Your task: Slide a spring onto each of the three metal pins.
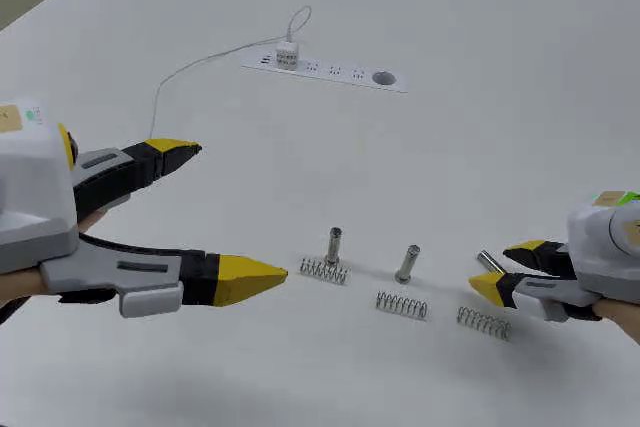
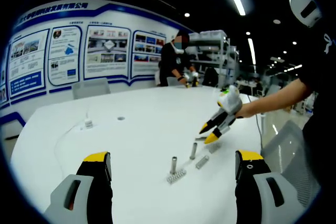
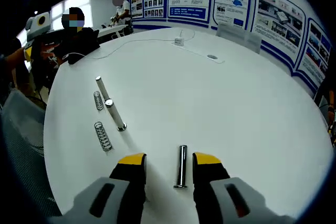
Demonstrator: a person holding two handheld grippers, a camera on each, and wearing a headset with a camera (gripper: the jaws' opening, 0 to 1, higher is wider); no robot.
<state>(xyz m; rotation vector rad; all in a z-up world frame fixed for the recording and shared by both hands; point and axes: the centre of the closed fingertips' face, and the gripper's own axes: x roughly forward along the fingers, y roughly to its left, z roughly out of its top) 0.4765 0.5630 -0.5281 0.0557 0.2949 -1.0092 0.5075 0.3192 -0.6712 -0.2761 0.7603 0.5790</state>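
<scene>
Three metal pins stand in a row on the white table: left pin (image 1: 334,244), middle pin (image 1: 407,263), right pin (image 1: 488,262). A loose spring lies in front of each: (image 1: 324,270), (image 1: 401,304), (image 1: 484,323). My right gripper (image 1: 497,267) is open, its yellow tips on either side of the right pin (image 3: 181,166) with a gap on both sides. My left gripper (image 1: 235,212) is wide open to the left of the row and holds nothing. In the left gripper view the near pin (image 2: 173,164) and its spring (image 2: 176,177) lie ahead, with the right gripper (image 2: 212,132) beyond.
A white power strip (image 1: 330,72) with a plug (image 1: 287,55) and thin cable lies far back on the table. People stand at benches in the background (image 2: 176,61). The table edge curves near in the right gripper view (image 3: 50,145).
</scene>
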